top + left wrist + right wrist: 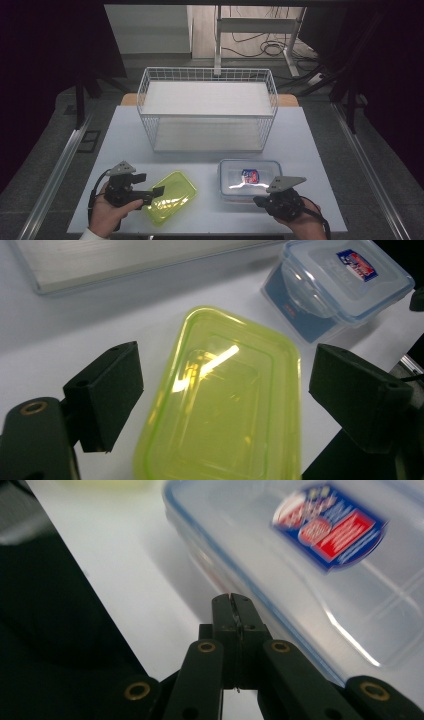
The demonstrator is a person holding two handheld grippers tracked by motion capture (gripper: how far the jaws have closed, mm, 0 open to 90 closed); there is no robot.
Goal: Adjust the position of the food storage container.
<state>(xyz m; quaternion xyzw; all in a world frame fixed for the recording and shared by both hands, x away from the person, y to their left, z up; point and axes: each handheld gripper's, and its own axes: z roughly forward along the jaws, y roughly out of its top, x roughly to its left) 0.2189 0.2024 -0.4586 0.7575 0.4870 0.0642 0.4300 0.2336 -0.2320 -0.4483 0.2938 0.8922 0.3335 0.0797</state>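
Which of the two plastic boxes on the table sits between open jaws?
The yellow-green box, in front of the left gripper, whose jaws stand wide on either side of it. The clear lidded box with the red-blue label lies beside the shut right gripper.

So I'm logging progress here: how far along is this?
Nothing looks done: the wire basket holds no container. In hand: the left claw stands open around the yellow container; the right claw is shut beside the clear lidded box. Gripping either remains.
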